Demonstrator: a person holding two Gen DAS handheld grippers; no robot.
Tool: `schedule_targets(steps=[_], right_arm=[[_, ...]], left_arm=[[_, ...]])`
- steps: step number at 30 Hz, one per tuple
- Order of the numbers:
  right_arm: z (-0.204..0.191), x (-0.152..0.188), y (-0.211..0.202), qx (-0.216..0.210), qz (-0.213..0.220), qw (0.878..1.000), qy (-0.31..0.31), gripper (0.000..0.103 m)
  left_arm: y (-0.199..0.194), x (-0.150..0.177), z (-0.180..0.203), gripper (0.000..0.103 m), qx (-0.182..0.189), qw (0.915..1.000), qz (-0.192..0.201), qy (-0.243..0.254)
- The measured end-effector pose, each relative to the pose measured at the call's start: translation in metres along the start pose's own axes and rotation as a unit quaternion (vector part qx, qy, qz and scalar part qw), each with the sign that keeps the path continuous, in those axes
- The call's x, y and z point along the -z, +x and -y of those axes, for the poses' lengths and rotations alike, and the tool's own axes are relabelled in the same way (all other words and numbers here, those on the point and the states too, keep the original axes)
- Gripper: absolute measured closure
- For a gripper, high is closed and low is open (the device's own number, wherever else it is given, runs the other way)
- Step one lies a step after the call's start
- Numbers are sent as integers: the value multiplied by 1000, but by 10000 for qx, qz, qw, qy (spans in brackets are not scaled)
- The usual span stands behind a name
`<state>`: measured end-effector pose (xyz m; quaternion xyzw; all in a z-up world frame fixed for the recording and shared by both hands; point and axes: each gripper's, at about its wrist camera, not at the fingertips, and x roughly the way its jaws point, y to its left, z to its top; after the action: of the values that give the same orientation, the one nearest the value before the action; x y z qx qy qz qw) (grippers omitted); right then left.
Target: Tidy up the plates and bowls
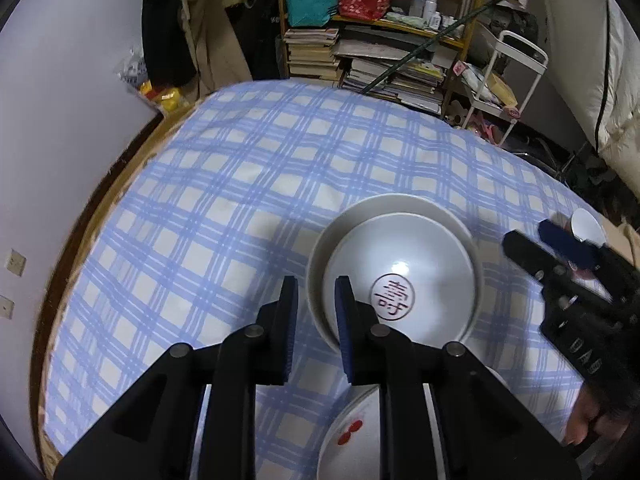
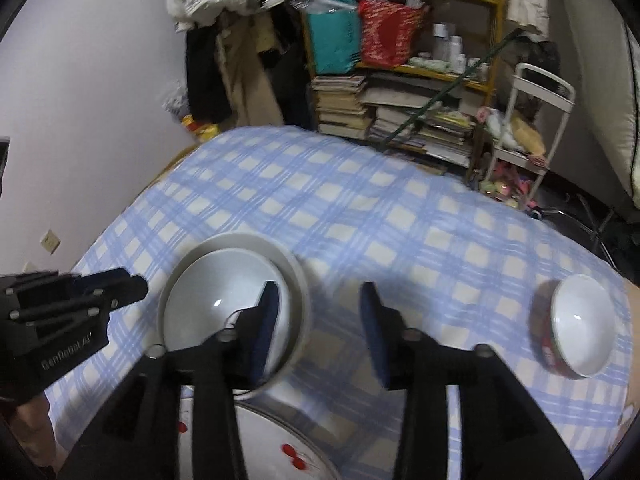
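A white bowl with a red seal mark [image 1: 404, 276] sits nested inside a larger white bowl [image 1: 320, 248] on the blue checked cloth; the stack also shows in the right wrist view [image 2: 224, 300]. My left gripper [image 1: 316, 328] is open, its fingers astride the stack's near left rim without closing on it. My right gripper [image 2: 316, 328] is open and empty, just right of the stack. A white plate with red cherries [image 2: 280, 448] lies near me, below both grippers. A small bowl, red outside and white inside [image 2: 576, 324], stands at the right.
The table under the blue checked cloth [image 1: 240, 184] has a wooden edge [image 1: 80, 240] at the left by the wall. Behind it stand a shelf of books and bags [image 1: 360, 40] and a white trolley [image 1: 508, 80].
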<state>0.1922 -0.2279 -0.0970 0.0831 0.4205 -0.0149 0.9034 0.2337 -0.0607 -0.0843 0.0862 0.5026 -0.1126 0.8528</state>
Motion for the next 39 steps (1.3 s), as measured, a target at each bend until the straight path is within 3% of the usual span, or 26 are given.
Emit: schedule_targets(steps=[2,7,9,10,15,23,27,31,39], right_arm=[[15,-1,-10,108,-2,9998,174,41],[46,-3,-38,577,185,9979,234,13],[60,-3,-49,653,250,9967,404,5],[66,-3,-54,674,270,9962,481,4],[101,-4,-83,786,378,9933,755,4],[150,0,-119,1234,538,9867,912,3],[176,5,-135,1420,636,9822,1054,3],[202,9,-146,1474,739,9782,1266,3],[242,19,-143,1403,748,9731,1667,3]], left_arm=[[-7,-1,10,83,-18,9999,32,103],[-26,-3,34,74,68,9997,173,182],[-31,-5,44,53,120,9995,209,212],[-34,-6,48,51,159,9992,279,218],[-48,-12,73,31,142,9979,565,295],[-63,-23,124,24,406,9946,755,585],[-65,-28,154,22,321,9912,857,957],[-64,-36,176,22,209,9894,895,1120],[-49,-50,210,22,369,9903,697,1143]])
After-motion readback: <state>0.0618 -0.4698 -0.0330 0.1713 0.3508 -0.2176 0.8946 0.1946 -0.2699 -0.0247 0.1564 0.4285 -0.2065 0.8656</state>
